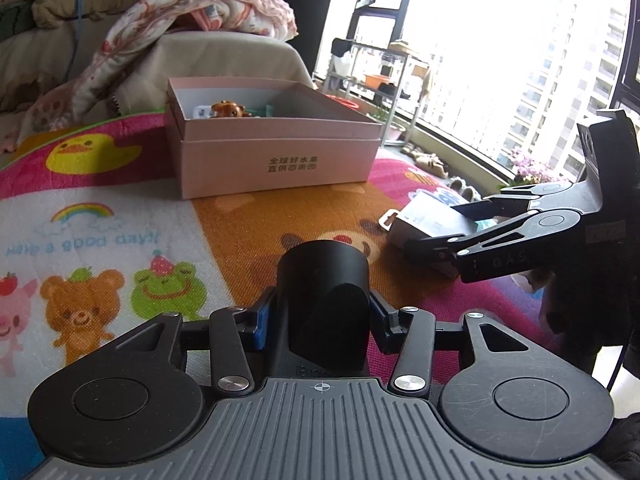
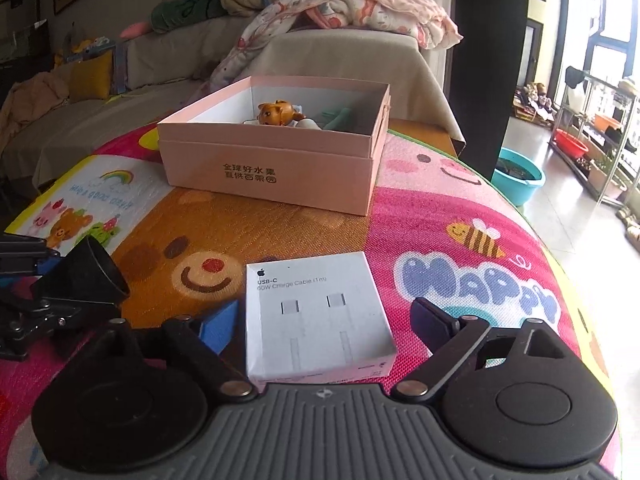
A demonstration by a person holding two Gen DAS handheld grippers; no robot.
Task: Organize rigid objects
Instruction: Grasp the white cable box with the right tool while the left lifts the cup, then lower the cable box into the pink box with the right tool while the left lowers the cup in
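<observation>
Clamped between the left gripper's (image 1: pixel 322 312) blue pads, a black cone-shaped cup (image 1: pixel 324 280) sits tilted above the cartoon play mat (image 1: pixel 120 240). Beside it the right gripper (image 2: pixel 328 320) stands open around a white USB-C cable box (image 2: pixel 320 316) lying flat on the mat, pads not touching it. Beyond both, the pink cardboard box (image 2: pixel 272 172) (lid off) holds a brown toy figure (image 2: pixel 278 114).

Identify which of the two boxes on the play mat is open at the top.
The large pink cardboard box is open, showing a brown toy bear inside. The small white charge cable box, lying flat between the right gripper jaws, is closed.
</observation>
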